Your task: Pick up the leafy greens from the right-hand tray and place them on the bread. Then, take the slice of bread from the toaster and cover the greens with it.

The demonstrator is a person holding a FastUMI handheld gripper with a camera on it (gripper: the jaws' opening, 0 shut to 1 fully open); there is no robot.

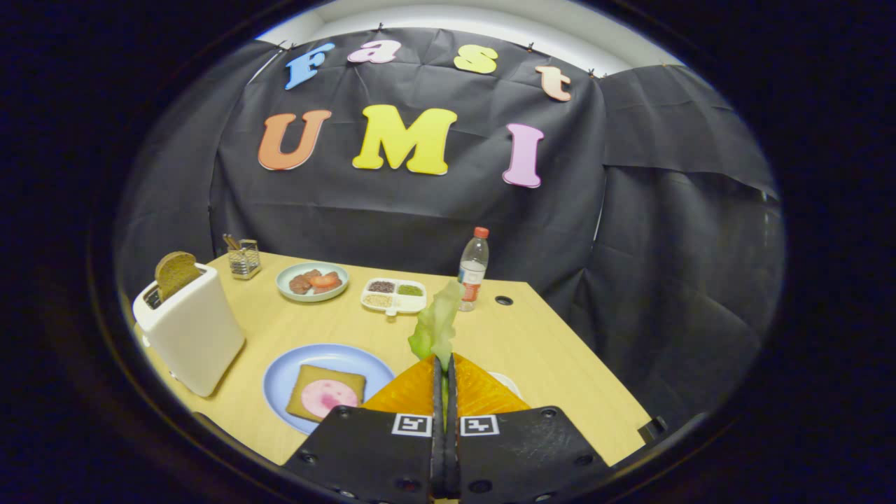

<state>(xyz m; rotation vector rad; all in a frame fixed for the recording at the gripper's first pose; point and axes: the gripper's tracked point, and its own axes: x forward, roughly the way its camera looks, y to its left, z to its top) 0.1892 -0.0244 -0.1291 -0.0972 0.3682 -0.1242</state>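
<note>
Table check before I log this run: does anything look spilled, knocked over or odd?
Nothing stands out. The toaster, bottle and plates sit upright and tidy; the tongs are shut on the leafy greens, held above the table.

no readable text, bottle [473, 267] label illegible

We see our gripper [445, 371] as 2 dark, flat housing plates with round screws at their corners. Each plate bears 1 square black-and-white marker near the inner edge. 2 ribbed, wedge-shaped fingers [409, 392] taper forward from them.
</note>
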